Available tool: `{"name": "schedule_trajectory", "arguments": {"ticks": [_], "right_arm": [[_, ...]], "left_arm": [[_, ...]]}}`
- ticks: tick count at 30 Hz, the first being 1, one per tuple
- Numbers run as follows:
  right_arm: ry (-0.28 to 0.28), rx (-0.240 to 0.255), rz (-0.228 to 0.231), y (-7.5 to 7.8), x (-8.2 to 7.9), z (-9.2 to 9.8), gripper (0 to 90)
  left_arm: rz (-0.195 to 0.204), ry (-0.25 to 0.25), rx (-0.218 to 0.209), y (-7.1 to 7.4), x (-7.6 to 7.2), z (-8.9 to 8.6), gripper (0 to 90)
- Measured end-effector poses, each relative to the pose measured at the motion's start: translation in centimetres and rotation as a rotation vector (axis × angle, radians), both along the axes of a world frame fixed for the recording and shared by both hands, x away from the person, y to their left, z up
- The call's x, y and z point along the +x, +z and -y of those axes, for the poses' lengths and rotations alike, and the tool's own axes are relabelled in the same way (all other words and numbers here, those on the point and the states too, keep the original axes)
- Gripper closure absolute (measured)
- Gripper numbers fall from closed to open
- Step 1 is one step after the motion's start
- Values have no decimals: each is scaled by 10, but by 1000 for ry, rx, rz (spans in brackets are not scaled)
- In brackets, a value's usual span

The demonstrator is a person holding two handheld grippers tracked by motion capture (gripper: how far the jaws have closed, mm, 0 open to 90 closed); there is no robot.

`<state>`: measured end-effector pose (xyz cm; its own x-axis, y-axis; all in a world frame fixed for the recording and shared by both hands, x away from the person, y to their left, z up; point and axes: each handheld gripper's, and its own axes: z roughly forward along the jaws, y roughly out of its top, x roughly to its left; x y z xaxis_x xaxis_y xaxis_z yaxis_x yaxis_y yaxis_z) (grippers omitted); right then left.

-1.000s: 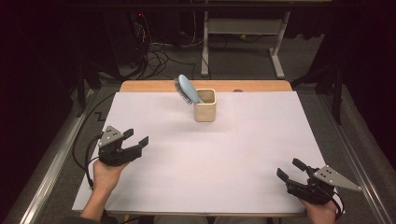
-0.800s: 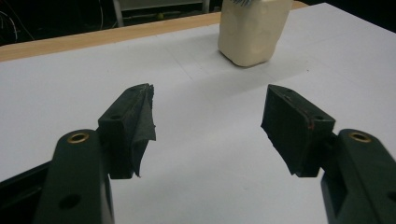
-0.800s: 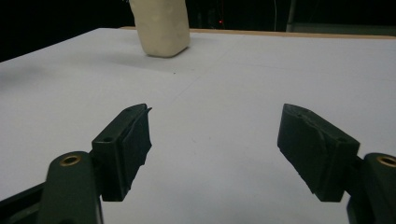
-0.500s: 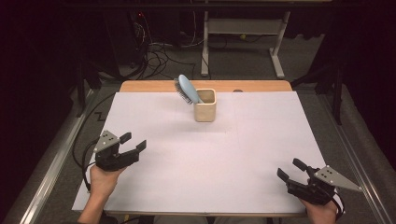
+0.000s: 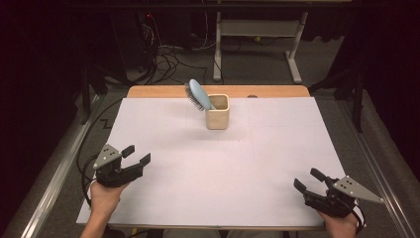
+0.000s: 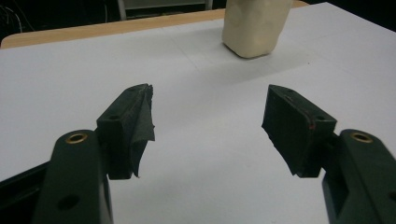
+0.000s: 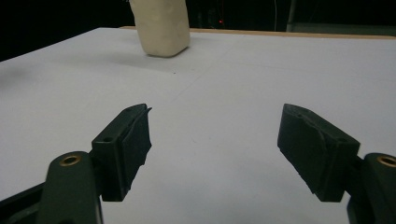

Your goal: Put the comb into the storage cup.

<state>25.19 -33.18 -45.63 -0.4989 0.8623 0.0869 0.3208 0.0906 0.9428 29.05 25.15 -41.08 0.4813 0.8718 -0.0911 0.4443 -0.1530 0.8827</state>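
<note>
A cream square cup [image 5: 218,111] stands at the far middle of the white table sheet [image 5: 218,163]. A light blue hairbrush [image 5: 198,95] leans out of it to the left, bristles facing down-left. My left gripper [image 5: 137,154] rests near the front left edge, jaws open and empty, pointing toward the cup [image 6: 254,25]. At the front right edge my right gripper [image 5: 309,179] is open too, with nothing between its jaws, and the cup [image 7: 161,25] stands far ahead of it to the left.
A strip of wooden tabletop [image 5: 218,91] shows behind the sheet. Beyond the table are a metal desk frame [image 5: 257,34] and cables on the floor [image 5: 168,54]. A metal rail [image 5: 47,183] runs along the left side.
My left gripper has drifted slightly back toward the front left edge. The right gripper, the cup and the brush have stayed put.
</note>
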Motion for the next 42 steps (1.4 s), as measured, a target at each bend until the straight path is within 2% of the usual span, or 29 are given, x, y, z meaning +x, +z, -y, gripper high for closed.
{"name": "schedule_trajectory", "arguments": {"ticks": [25,42], "right_arm": [[4,-1,2,0,0,0,261],[4,0,2,0,-1,0,260]], "left_arm": [[3,6,14,-9,-14,-6,325],[-9,26,11,-19,-22,-13,316]]}}
